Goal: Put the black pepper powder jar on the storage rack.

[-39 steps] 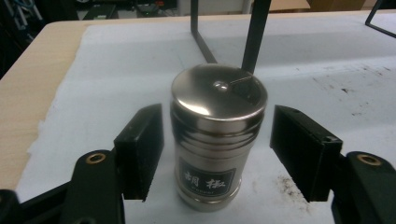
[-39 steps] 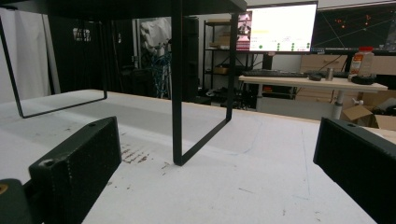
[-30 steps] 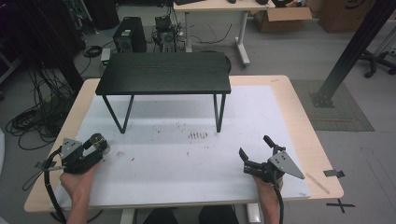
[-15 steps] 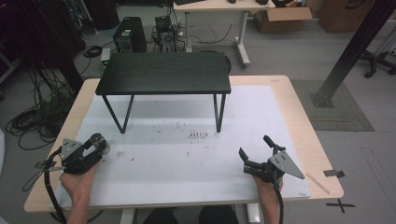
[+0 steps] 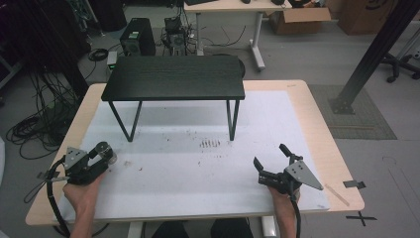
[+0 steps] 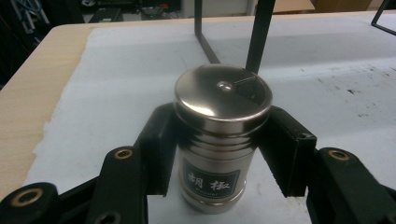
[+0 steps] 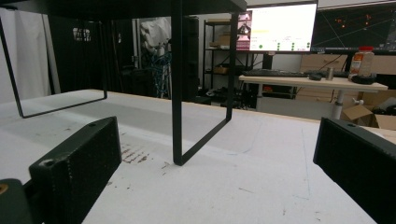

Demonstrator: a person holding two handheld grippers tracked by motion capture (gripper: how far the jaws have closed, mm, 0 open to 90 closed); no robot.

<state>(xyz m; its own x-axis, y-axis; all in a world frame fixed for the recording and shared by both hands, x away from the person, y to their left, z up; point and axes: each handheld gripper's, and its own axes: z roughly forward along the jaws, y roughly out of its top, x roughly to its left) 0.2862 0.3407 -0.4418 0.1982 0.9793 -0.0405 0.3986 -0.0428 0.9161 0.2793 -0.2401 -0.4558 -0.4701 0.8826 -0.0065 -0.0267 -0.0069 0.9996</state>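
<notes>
The jaws of the left gripper [image 6: 219, 154] are clamped on a steel pepper shaker [image 6: 219, 140], one black pad against each side of its ribbed body. They have just been closing, with the shaker between them. The shaker stands upright on the white mat [image 5: 198, 163] that covers the worktop [image 5: 317, 119], its flat shiny lid facing up and a dark label with pale characters turned toward the camera in the left gripper view. In the high view the left gripper [image 5: 101, 156] and the shaker [image 5: 110, 157] sit near the worktop's front left corner, held by the person's left hand [image 5: 84, 191].

The jaws of the right gripper [image 5: 271, 159] stand wide apart with nothing between them, low over the mat near the front right, well apart from the shaker. In the right gripper view its two pads frame bare mat with small dark stains [image 7: 135, 154].

A small black table [image 5: 173, 77] stands on the mat toward the back, on thin metal legs. Its nearest leg [image 6: 259, 35] rises just behind the shaker in the left gripper view.
</notes>
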